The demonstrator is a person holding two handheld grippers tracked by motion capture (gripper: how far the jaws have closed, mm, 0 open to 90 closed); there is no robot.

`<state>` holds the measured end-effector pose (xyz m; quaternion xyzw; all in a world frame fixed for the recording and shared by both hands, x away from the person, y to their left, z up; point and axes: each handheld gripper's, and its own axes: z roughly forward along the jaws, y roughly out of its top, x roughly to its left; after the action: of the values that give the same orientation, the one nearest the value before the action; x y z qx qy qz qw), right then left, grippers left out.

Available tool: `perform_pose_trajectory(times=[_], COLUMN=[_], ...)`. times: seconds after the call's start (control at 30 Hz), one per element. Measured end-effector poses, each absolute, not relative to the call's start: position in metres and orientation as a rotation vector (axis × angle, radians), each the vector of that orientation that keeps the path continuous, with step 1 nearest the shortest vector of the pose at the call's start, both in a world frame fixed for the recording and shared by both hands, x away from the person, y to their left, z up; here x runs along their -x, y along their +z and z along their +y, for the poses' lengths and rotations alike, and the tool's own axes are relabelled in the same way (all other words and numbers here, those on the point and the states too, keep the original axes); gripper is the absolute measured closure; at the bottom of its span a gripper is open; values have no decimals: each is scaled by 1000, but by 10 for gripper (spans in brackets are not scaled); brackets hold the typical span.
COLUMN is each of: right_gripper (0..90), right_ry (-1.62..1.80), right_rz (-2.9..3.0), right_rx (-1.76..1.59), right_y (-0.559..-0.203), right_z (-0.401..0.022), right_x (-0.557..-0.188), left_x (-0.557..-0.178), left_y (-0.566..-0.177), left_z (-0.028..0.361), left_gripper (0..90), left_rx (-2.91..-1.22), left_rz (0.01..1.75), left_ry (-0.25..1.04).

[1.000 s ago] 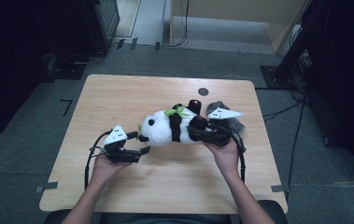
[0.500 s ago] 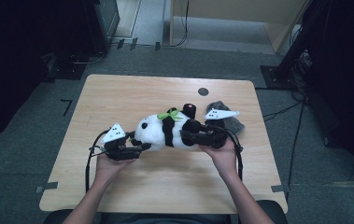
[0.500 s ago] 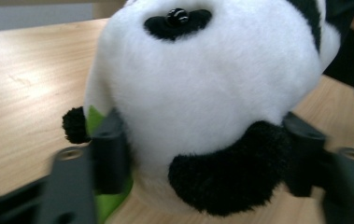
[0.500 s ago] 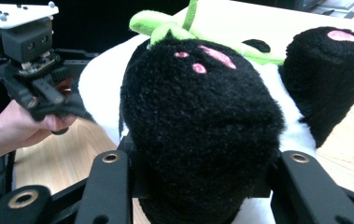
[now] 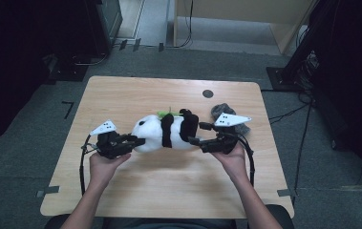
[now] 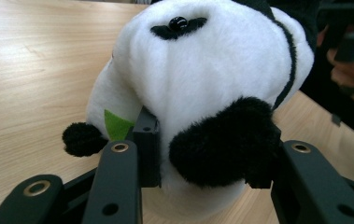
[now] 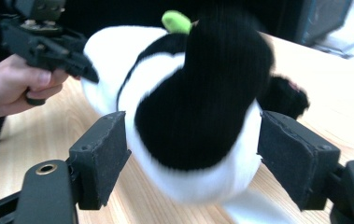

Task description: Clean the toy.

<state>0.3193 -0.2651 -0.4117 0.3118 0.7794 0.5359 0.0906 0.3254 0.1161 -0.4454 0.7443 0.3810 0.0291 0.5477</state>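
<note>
I have the panda plush [image 5: 166,132] lying on its side across the middle of the desk [image 5: 169,191], head toward my left. My left gripper [image 5: 132,142] has just been closing, and in the left gripper view its 2 pads press on the panda's head around a black ear. My right gripper [image 5: 198,133] has just been opening; its pads stand on either side of the panda's black-and-white rear, slightly apart from the fur.
</note>
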Motion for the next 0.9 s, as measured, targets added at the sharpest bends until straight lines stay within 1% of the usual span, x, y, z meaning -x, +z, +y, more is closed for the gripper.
perform_pose_trajectory(times=[0.13, 0.17, 0.23, 0.3, 0.4, 0.43, 0.47, 0.5, 0.53, 0.57, 0.63, 0.67, 0.7, 0.73, 0.77, 0.8, 0.87, 0.9], right_gripper=[194, 158, 125, 108, 39, 39, 70, 70, 96, 180, 273, 337, 337, 367, 367, 376, 389, 389], right_ry=[1602, 1577, 1540, 1590, 1571, 1527, 1418, 1418, 1387, 1352, 1329, 1332, 1332, 1327, 1327, 1322, 1345, 1345], right_rz=[2358, 2359, 2351, 2370, 2360, 2356, 2361, 2361, 2366, 2374, 2361, 2350, 2350, 2343, 2343, 2343, 2340, 2340], right_rx=[-879, -866, -843, -780, -726, -717, -702, -702, -704, -714, -727, -758, -758, -774, -774, -796, -843, -843], right_y=[-423, -426, -429, -431, -434, -435, -438, -438, -440, -441, -440, -438, -438, -435, -435, -432, -430, -430], right_z=[-264, -261, -257, -255, -248, -244, -237, -237, -235, -233, -232, -234, -234, -236, -236, -237, -241, -241], right_x=[-321, -321, -322, -322, -321, -321, -319, -319, -319, -318, -316, -316, -316, -317, -317, -318, -319, -319], left_x=[-322, -322, -322, -321, -322, -322, -320, -320, -319, -319, -318, -318, -318, -318, -318, -318, -319, -318], left_y=[-437, -435, -433, -433, -433, -432, -431, -431, -430, -431, -431, -432, -432, -434, -434, -437, -438, -439], left_z=[117, 117, 114, 111, 108, 106, 104, 104, 102, 102, 101, 100, 99, 97, 97, 99, 100, 102], left_gripper=[573, 572, 570, 570, 568, 568, 566, 563, 563, 553, 522, 443, 443, 357, 325, 289, 259, 259], left_rx=[-1739, -1740, -1748, -1758, -1752, -1744, -1754, -1754, -1768, -1773, -1780, -1790, -1799, -1812, -1812, -1802, -1787, -1779], left_rz=[899, 892, 883, 883, 898, 897, 899, 899, 899, 903, 906, 902, 890, 857, 857, 822, 811, 804], left_ry=[55, 37, -1, -31, -96, -111, -100, -100, -82, -70, -44, -18, 13, 61, 61, 92, 103, 109])
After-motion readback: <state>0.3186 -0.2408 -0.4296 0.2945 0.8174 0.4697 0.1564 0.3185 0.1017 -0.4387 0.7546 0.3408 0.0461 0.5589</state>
